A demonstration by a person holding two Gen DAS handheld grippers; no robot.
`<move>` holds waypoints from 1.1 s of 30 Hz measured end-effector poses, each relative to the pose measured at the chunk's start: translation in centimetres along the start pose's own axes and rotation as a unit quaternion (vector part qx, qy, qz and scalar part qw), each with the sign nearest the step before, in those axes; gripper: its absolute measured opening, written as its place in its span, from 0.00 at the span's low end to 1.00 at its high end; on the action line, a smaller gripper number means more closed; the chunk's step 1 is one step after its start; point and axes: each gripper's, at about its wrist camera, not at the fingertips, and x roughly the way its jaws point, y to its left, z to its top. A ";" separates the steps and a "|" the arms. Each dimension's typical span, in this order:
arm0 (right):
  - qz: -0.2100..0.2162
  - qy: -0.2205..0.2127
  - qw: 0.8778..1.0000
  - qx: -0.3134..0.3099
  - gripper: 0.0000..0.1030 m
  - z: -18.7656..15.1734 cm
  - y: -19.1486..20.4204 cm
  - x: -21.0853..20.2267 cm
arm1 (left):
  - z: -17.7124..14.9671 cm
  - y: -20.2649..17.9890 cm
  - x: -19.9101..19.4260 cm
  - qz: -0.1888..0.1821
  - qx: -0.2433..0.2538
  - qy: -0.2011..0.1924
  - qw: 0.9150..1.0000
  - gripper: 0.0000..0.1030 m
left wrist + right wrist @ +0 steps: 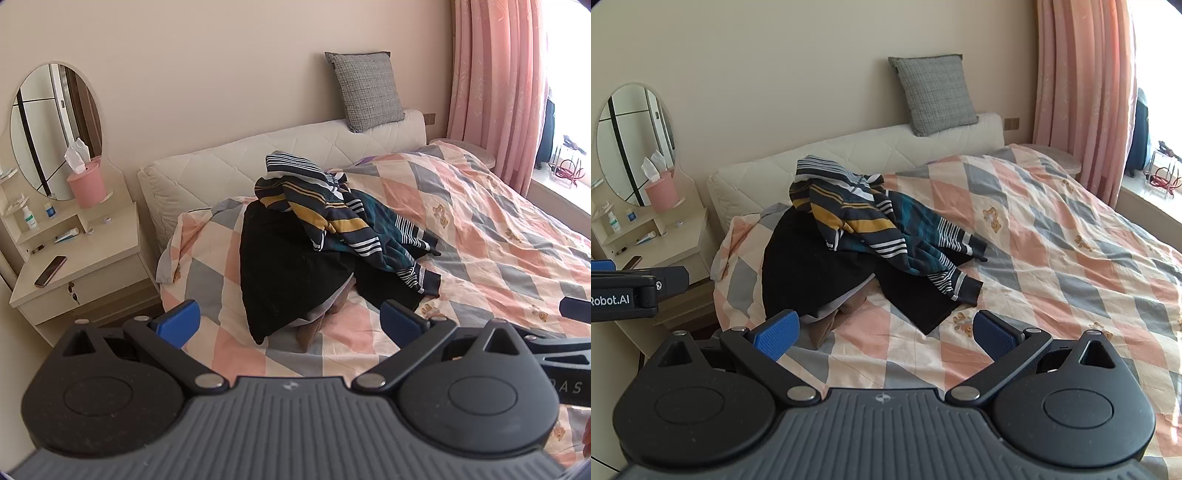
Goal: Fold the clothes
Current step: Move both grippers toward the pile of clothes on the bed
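Blue-padded fingers of the left gripper (290, 325) are spread wide and hold nothing; the right gripper (886, 334) is spread the same way, also empty. Both hang above the near part of the bed (498, 236), and the pile of clothes (321, 236) lies beyond them, apart from the fingertips, toward the head end and nearer the left edge of the bed. In the right wrist view the pile (864, 243) sits a little left of the gap between the fingers.

How many garments make up the pile cannot be told. A brown piece (314, 330) pokes out from under the near edge, mostly covered. The left gripper's body cuts in at the left edge of the right wrist view.

On top lies a dark striped garment (314, 201) with white and mustard bands, crumpled, over a teal-striped part; beneath spreads a black garment (280, 273), draped loosely on the checked quilt.
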 end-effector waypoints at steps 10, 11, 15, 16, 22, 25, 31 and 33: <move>0.000 -0.003 1.000 0.001 1.00 0.0 0.0 0.0 | -0.2 0.2 0.2 -0.011 -0.004 0.015 1.000 1.00; 0.000 -0.003 1.000 0.002 1.00 0.0 0.0 0.0 | -0.2 0.3 0.3 -0.013 -0.004 0.018 1.000 1.00; 0.000 -0.002 1.000 0.006 1.00 -0.2 -0.2 0.3 | -0.4 0.6 0.8 -0.020 -0.007 0.031 0.999 1.00; 0.000 -0.001 1.000 0.007 1.00 -0.2 -0.2 0.4 | -0.4 0.6 1.0 -0.022 -0.007 0.035 0.999 1.00; -0.007 0.010 1.000 0.017 1.00 -0.2 -0.2 2.0 | -0.1 0.9 3.0 -0.029 0.005 0.050 0.998 0.99; -0.015 0.014 1.000 0.024 1.00 0.2 -0.1 3.3 | 0.3 1.1 4.3 -0.032 0.013 0.051 0.998 0.99; -0.038 0.022 0.998 0.048 1.00 1.5 0.5 6.6 | 2.0 1.9 8.2 -0.050 0.037 0.055 0.997 0.99; -0.040 0.031 0.997 0.064 1.00 2.0 0.5 8.0 | 2.7 2.3 9.7 -0.055 0.043 0.057 0.996 0.99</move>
